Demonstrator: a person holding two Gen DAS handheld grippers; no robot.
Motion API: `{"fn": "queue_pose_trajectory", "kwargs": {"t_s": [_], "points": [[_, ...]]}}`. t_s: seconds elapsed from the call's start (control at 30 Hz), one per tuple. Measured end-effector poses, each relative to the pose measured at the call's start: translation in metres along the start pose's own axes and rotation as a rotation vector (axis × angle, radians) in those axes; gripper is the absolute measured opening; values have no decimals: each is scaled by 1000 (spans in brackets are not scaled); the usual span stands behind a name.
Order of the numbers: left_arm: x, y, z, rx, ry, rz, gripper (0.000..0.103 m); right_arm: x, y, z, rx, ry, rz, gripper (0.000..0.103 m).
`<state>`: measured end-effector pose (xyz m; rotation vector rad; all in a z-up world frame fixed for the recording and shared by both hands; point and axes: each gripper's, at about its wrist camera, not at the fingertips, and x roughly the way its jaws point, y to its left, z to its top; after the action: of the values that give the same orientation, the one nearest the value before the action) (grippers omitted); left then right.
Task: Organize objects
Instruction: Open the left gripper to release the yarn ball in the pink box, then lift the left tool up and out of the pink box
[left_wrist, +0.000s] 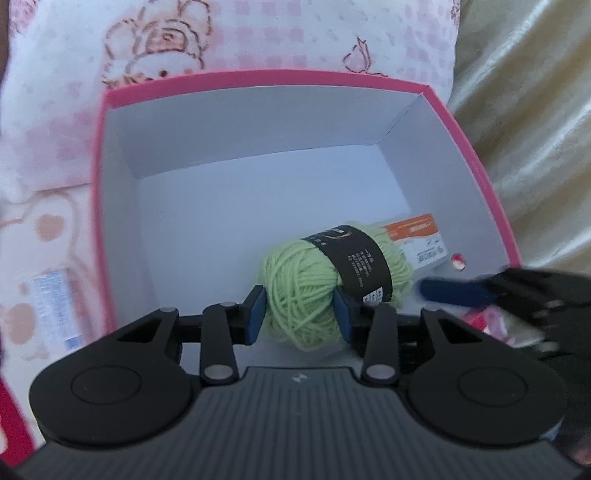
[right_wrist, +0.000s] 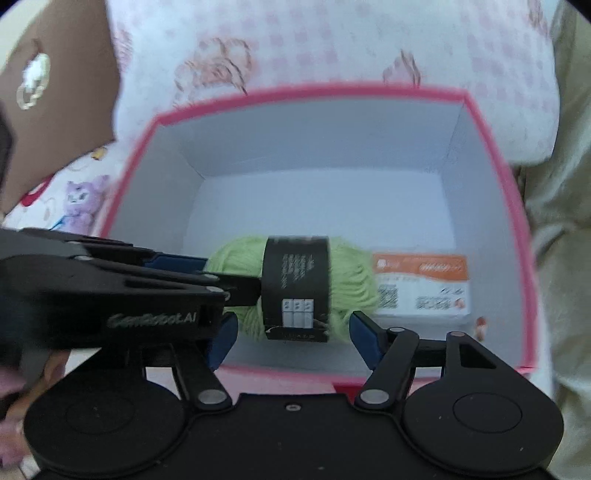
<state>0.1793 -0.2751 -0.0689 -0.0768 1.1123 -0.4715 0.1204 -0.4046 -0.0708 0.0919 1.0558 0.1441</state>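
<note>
Left gripper in my hand clamped on the green yarn low inside the pink box, near its front right corner, carton just behind, right gripper apart, holding nothing.

Pink cartoon-print bedding w/ brown panel; cream satin fabric at right.

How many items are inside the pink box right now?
2: a green yarn skein near the front, pinched by the left gripper, and a white-and-orange carton beside it. Grippers may hide more.
</note>
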Motion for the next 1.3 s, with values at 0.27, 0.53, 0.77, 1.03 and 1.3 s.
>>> {"fn": "queue_pose_trajectory", "kwargs": {"t_s": [0.27, 0.53, 0.77, 1.03, 1.3], "points": [[-39, -9, -4, 31, -5, 23, 45, -51, 11, -8, -70, -77, -24, 72], [-74, -2, -11, 29, -39, 42, 47, -70, 33, -16, -87, -107, -81, 73], [-102, 3, -18, 70, -21, 38, 49, -87, 35, -23, -20, -97, -108, 74], [-161, 22, -26, 24, -96, -21, 52, -110, 61, -24, -62, -115, -53, 75], [-197, 37, -44, 35, -119, 17, 58, -136, 88, -31, -92, -134, -16, 81]]}}
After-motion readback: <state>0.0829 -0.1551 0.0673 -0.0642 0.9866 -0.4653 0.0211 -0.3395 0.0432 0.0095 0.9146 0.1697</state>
